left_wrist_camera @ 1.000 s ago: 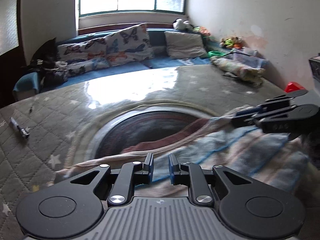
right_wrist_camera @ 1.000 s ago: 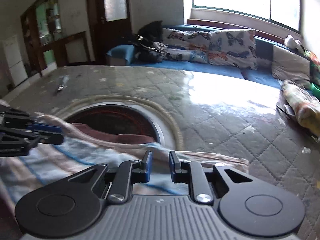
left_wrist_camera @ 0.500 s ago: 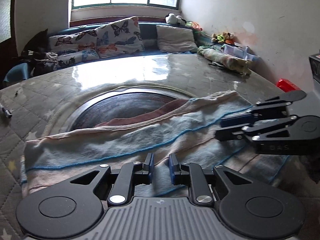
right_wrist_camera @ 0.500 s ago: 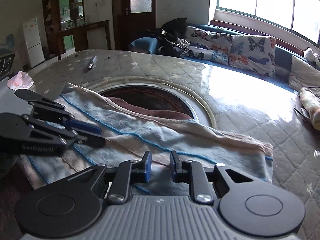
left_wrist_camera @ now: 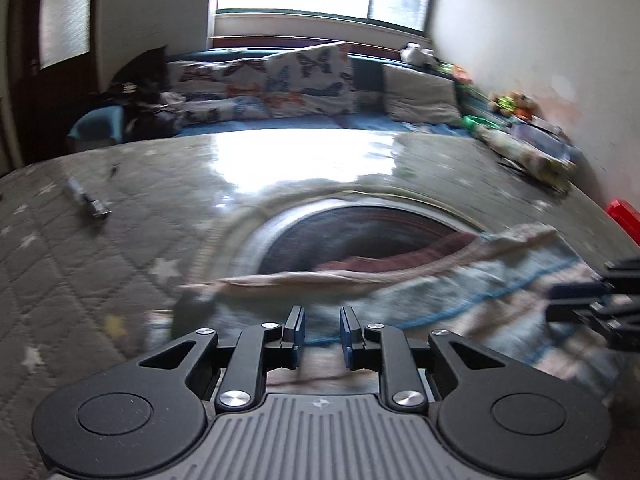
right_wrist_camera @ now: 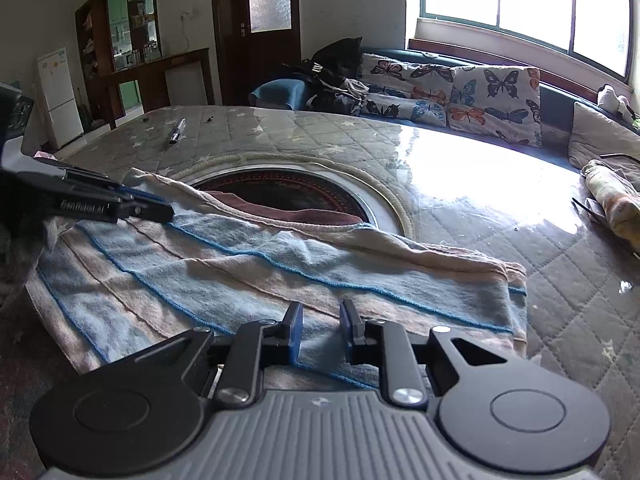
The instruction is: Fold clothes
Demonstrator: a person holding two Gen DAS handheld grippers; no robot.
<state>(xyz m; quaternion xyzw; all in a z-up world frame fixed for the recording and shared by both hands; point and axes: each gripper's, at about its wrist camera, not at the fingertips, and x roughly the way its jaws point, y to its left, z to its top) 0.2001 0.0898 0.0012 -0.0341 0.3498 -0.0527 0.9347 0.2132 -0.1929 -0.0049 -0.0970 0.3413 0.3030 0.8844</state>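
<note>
A striped towel (right_wrist_camera: 276, 276) lies folded along the near edge of the quilted tabletop (right_wrist_camera: 560, 280) — its far hem overlaps the round dark inset (right_wrist_camera: 288, 196) at 12 o'clock. The right gripper (right_wrist_camera: 320, 334) hangs over the near hem, fingers spread, pinching nothing. The left gripper (left_wrist_camera: 322, 336) is likewise parted and empty — its view is blurred. A pen (right_wrist_camera: 177, 131) lies at 10 o'clock.

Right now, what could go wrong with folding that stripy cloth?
The blue-and-beige striped cloth lies partly over the round dark opening in the quilted grey table cover, so an edge might sag in. Both the left gripper and right gripper look open with nothing held, so the fold may come loose.
</note>
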